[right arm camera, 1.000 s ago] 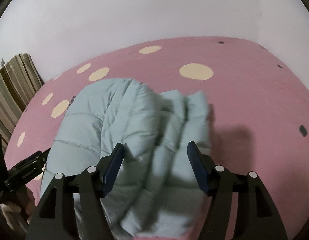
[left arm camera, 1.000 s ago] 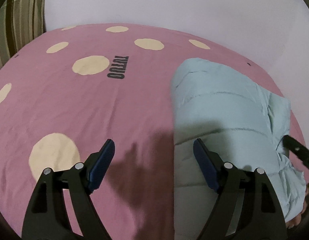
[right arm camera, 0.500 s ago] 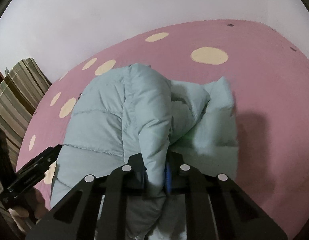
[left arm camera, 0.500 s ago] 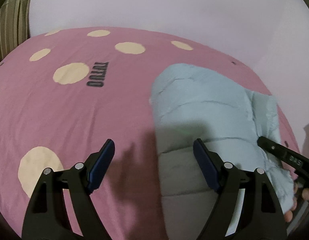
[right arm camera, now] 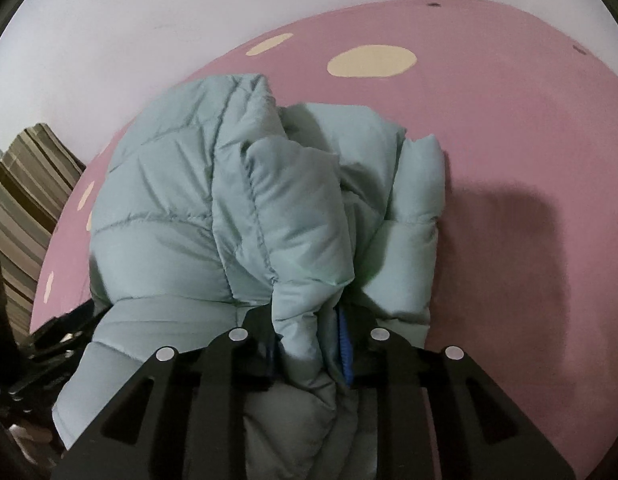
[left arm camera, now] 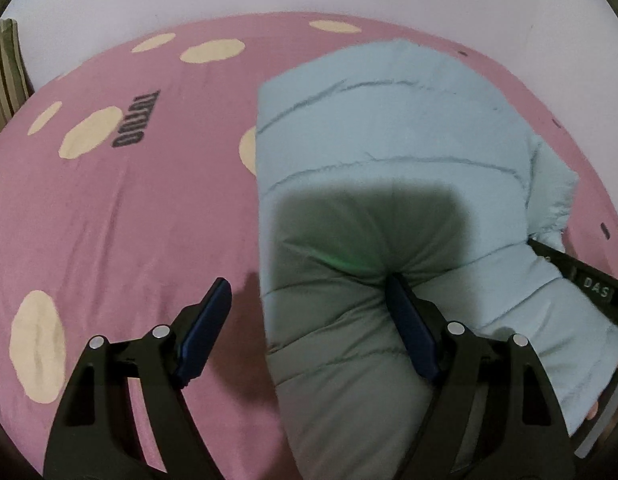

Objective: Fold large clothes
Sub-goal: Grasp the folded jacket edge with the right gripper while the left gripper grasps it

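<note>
While the jacket lies half bundled: the notes below read both wrist views together.

Jacket: a pale blue quilted puffer jacket lies on the pink bed cover with cream dots, towards the right side of the bed as the left view shows it, partly doubled over on itself.

Right tongs: the right tongs are pinched on a thick ridge of jacket; the jaws have just eased a little wider after clamping, yet the padding is squeezed between the blue pads.

Left tongs: the left tongs stand wide apart and grip nothing. One jaw dents the jacket's surface; the other hangs over bare bed cover beside the jacket's edge.

Handling: judged by its puffed quilting, the jacket is light, soft and springy. It will likely bulge back after pressing, and the smooth shell may slip through a shallow pinch.

Where to hold: a stitched seam, hem or edge looks the safer place, since the fill is thinner there and the pads can bite.

Left view only: it shows the jacket's broad flat back panel, dark lettering printed on the cover, and the other tool's black arm at the far right.

Right view only: it shows the crumpled folds and layered edge of the jacket, and a striped cloth at the left.
</note>
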Action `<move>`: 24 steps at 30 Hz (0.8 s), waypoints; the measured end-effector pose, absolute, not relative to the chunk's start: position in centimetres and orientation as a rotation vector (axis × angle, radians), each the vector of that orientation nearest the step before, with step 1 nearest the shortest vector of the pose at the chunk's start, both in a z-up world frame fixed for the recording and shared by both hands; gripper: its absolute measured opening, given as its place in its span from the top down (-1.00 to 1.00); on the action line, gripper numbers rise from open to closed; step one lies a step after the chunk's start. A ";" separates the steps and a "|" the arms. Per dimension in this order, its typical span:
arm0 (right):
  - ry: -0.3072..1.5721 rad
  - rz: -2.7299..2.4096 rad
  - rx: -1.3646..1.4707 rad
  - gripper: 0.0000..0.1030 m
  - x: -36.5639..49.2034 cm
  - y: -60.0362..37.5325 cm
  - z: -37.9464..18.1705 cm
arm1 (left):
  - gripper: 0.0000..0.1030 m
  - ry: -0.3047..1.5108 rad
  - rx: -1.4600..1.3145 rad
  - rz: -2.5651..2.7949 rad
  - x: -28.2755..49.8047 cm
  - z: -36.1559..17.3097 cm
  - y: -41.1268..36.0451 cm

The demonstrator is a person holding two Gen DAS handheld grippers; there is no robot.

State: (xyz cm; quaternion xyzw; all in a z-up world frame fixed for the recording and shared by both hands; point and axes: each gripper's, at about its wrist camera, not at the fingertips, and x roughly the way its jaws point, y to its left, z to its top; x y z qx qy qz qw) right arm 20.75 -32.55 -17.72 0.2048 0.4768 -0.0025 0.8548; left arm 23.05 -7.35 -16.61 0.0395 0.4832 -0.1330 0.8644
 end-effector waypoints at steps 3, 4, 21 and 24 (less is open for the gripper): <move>1.000 -0.014 0.431 0.57 20.7 -32.5 -17.9 | -0.54 1.018 0.089 -0.277 23.4 -17.0 -7.6; 0.999 -0.017 0.433 0.57 20.8 -32.5 -17.8 | -0.54 1.011 0.094 -0.278 23.3 -16.9 -7.6; 0.896 0.054 0.251 0.46 12.5 -26.9 -9.8 | -0.51 0.876 0.029 -0.291 16.2 -12.0 -4.8; 0.936 0.026 0.231 0.46 12.7 -26.8 -11.7 | -0.51 0.913 0.004 -0.290 16.5 -13.1 -4.8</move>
